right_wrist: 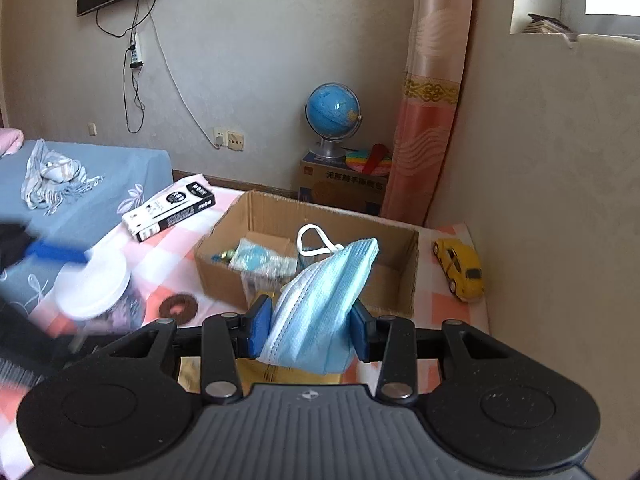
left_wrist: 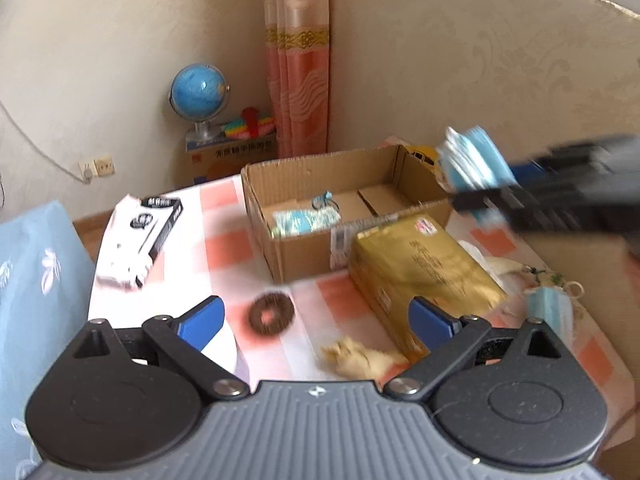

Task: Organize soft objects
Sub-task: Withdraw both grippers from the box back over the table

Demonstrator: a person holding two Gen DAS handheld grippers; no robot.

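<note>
My right gripper is shut on a bunch of light blue face masks, held above the near wall of an open cardboard box. A bag of packed masks lies inside the box. In the left wrist view the masks hang at the box's right end. My left gripper stands wide open over the checked tablecloth with nothing between its pads. A brown fuzzy ring and a beige soft lump lie just beyond it. Another blue mask lies at the right.
A gold box lies in front of the cardboard box. A black-and-white box sits at the table's left. A white-lidded jar shows blurred beside the left gripper. A yellow toy car stands near the wall. A blue bed is on the left.
</note>
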